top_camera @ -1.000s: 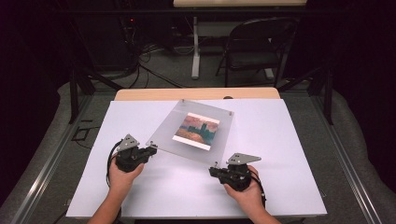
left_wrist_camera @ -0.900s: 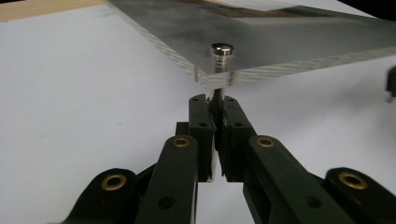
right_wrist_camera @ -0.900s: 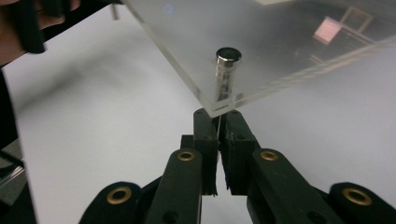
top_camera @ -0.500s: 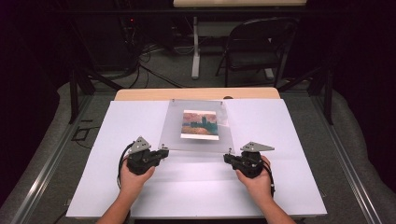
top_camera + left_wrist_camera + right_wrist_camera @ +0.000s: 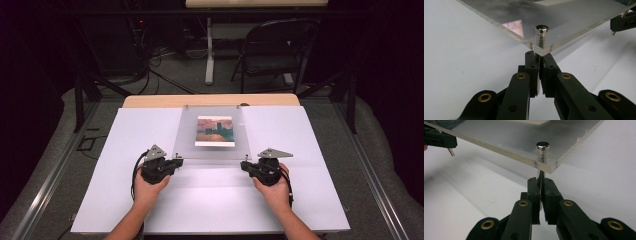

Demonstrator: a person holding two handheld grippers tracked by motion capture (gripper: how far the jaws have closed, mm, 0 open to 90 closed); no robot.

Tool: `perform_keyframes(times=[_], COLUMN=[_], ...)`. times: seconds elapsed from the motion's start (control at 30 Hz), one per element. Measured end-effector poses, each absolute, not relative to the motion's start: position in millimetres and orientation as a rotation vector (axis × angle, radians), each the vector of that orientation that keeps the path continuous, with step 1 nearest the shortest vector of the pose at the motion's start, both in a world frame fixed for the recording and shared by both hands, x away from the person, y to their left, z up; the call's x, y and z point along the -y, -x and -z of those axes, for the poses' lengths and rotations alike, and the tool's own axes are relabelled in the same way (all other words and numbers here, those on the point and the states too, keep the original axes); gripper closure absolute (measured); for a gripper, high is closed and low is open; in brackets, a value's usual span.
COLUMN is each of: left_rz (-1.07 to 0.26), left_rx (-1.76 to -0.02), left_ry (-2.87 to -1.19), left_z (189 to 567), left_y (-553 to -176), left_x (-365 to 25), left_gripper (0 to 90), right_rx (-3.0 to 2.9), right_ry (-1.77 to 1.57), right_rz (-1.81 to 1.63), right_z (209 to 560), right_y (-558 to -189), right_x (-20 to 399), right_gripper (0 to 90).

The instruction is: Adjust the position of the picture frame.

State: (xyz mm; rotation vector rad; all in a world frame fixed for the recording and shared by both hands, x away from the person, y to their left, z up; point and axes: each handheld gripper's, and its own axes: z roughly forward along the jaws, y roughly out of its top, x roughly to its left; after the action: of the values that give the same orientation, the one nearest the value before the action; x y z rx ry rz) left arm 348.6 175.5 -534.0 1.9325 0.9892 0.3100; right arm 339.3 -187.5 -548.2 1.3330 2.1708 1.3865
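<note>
White counter [image 5: 125, 200], dark room behind. Acrylic frame [image 5: 212, 150] sits mid-picture; my left tool [image 5: 176, 161] and right tool [image 5: 245, 163] are clamped on its near corner pins. Gotta move both evenly, keeping it level.

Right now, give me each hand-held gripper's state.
Left hand-held gripper: closed on the clear acrylic frame's near-left standoff pin.
Right hand-held gripper: closed on its near-right standoff pin.

Both grippers are black, with brass-ringed pivots on the fingers [image 5: 532, 72], grey three-cornered top plates and black cables.
</note>
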Motion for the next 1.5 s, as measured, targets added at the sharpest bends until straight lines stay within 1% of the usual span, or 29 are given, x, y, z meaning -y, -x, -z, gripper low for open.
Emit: perform_keyframes(times=[0.07,0.47,0.77,1.13,1.17,1.2,1.23,1.3,1.33,1.37,1.4,1.43,1.47,1.5], left_rz=[-0.287,-0.255,-0.256,-0.262,-0.260,-0.252,-0.244,-0.244,-0.244,-0.241,-0.247,-0.245,-0.244,-0.244], left_rx=[-0.999,-1.011,-1.015,-1.001,-1.004,-1.006,-1.006,-1.004,-1.004,-1.002,-0.994,-0.988,-0.975,-0.975], left_ry=[-1.941,-1.992,-2.033,-2.020,-2.011,-1.998,-1.993,-1.980,-1.980,-1.975,-1.976,-1.975,-1.977,-1.977], left_z=[538.2,550.9,558.1,558.2,557.8,557.6,557.1,556.6,556.6,556.2,555.7,555.3,554.6,554.6], left_y=[-349.4,-349.3,-349.2,-348.4,-348.5,-348.6,-348.8,-347.4,-347.4,-346.8,-346.2,-345.6,-344.3,-344.3], left_x=[-175.2,-172.3,-167.6,-169.1,-169.9,-170.9,-172.0,-173.4,-173.4,-173.5,-173.5,-173.1,-172.0,-172.0], left_gripper=[85.3,85.1,85.1,84.0,82.9,79.5,79.5,74.7,72.7,72.7,66.0,66.0,59.8,57.4], right_rx=[-2.164,-2.202,-2.224,-2.228,-2.232,-2.221,-2.221,-2.206,-2.206,-2.208,-2.212,-2.212,-2.207,-2.207], right_ry=[-1.332,-1.366,-1.374,-1.379,-1.379,-1.372,-1.372,-1.360,-1.360,-1.357,-1.344,-1.344,-1.331,-1.331], right_rz=[-1.387,-1.325,-1.275,-1.281,-1.271,-1.275,-1.275,-1.268,-1.268,-1.265,-1.259,-1.259,-1.253,-1.253], right_z=[549.1,556.7,562.6,564.7,564.1,563.1,563.1,560.4,560.4,559.6,559.3,559.3,559.8,559.8], right_y=[-339.4,-340.8,-342.6,-342.5,-342.3,-341.8,-341.8,-340.4,-340.4,-339.4,-338.1,-338.1,-336.9,-336.9], right_x=[187.0,187.3,187.9,189.4,189.4,189.7,189.7,190.5,190.5,190.6,190.4,190.4,189.2,189.2], right_gripper=[85.2,84.2,84.0,82.7,81.9,76.6,76.6,71.3,71.3,69.7,63.9,63.9,58.4,58.4])
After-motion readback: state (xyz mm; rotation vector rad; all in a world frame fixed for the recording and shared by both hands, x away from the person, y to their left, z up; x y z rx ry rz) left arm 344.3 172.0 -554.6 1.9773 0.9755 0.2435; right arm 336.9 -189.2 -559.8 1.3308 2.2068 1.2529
